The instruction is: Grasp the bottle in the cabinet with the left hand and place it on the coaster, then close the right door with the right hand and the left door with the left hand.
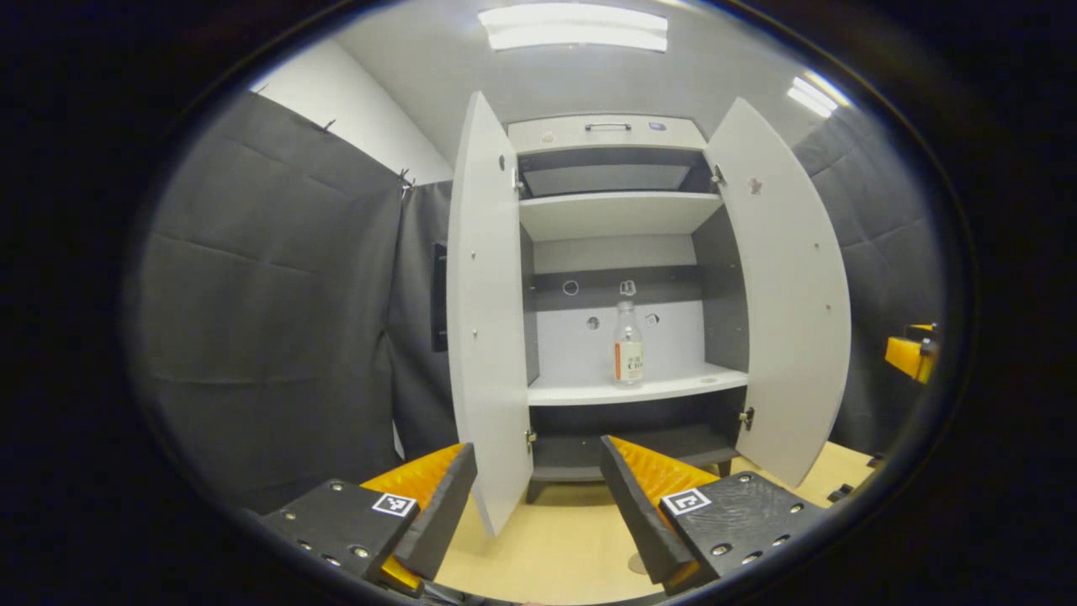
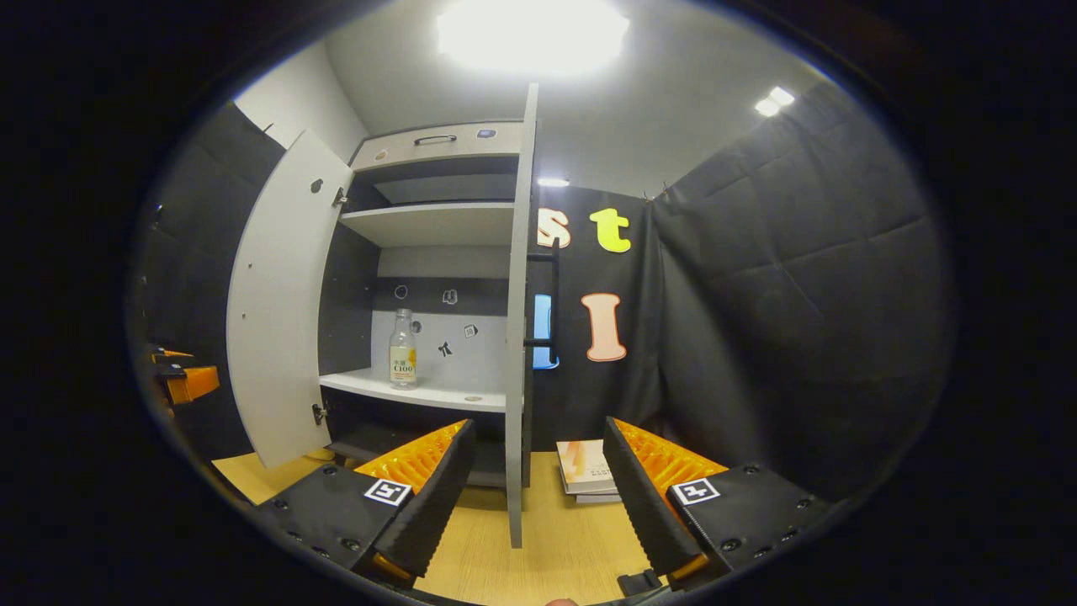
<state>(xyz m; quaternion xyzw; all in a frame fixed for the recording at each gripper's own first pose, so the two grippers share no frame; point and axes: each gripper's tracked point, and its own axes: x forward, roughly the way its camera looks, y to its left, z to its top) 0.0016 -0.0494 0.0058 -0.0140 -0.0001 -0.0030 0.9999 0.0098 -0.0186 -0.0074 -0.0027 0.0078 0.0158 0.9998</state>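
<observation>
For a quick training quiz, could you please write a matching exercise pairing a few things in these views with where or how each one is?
Things:
1. bottle
2. left door
3. books
4. left gripper

Places or states:
A. swung wide open
B. lying on the table right of the cabinet
C. standing upright on a cabinet shelf
D. open, holding nothing

Pairs: 1-C, 2-A, 3-B, 4-D
</observation>
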